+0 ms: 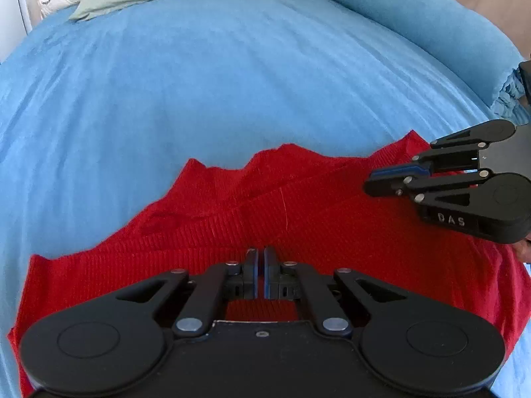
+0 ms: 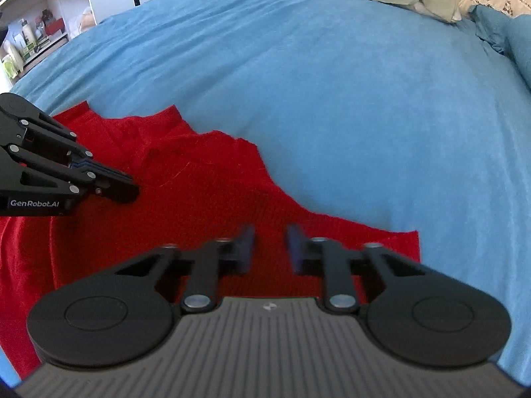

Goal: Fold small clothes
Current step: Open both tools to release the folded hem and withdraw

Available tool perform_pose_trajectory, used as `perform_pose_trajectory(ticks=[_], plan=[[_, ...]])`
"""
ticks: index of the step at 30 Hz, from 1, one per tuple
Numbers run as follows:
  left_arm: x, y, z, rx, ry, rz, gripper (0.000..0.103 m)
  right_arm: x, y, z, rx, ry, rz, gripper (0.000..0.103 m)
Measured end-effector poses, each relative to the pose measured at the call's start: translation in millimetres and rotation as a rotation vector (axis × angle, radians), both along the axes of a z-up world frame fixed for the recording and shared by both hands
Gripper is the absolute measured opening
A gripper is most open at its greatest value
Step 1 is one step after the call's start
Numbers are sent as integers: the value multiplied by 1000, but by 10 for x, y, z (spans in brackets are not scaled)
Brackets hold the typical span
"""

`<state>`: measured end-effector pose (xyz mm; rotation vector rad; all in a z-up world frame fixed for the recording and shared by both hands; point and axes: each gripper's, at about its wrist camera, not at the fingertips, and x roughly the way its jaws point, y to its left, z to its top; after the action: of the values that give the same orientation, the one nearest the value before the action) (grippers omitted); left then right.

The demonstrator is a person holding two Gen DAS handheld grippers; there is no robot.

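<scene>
Fingers of the left gripper [image 1: 261, 258] were nearly closed, gripping nothing visible; the right gripper [image 2: 270, 245] stood parted. The red knit garment [image 1: 298, 219] lay rumpled on the blue bedspread [image 1: 232, 83], probably soft and limp, best pinched at its edge corners

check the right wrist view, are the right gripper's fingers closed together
No, the right gripper shows a clear gap between its two fingers, with the red garment visible through it.

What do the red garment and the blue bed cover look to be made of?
Red garment: apparently ribbed knit, matte; fine parallel ribs show in the left wrist view. Blue bed cover: looks like soft woven fabric, perhaps brushed, matte, with shallow creases; fibre cannot be told.
</scene>
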<state>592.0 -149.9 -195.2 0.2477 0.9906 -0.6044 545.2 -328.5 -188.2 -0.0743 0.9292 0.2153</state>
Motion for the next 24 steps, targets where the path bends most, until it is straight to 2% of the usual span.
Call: perform_pose_trajectory(ticks=[6, 12, 14, 15, 16, 17, 18, 20, 21, 24], plan=[[-29, 9, 98, -37, -67, 29, 3, -21, -23, 89, -11, -43, -13, 18], [89, -9, 34, -55, -64, 82, 3, -2, -107, 117, 7, -80, -71, 18], [114, 16, 26, -55, -53, 101, 8, 5, -100, 78, 0, -77, -78, 18], [96, 43, 47, -65, -53, 116, 18, 5, -93, 53, -2, -70, -77, 19], [60, 89, 100, -75, -57, 137, 44, -4, -88, 39, -2, -67, -75, 20], [5, 136, 156, -83, -73, 158, 58, -27, -92, 47, -3, -70, -83, 26], [-88, 217, 229, -92, -108, 178, 76, -72, -99, 81, -2, -83, -101, 46], [-289, 421, 364, -99, -184, 190, 77, -223, -125, 186, 26, -130, -118, 75], [-375, 519, 392, -88, -193, 198, 77, -349, -135, 253, 44, -170, -124, 80], [-575, 815, 333, -63, -159, 232, 76, -630, -139, 304, 83, -171, -115, 80]])
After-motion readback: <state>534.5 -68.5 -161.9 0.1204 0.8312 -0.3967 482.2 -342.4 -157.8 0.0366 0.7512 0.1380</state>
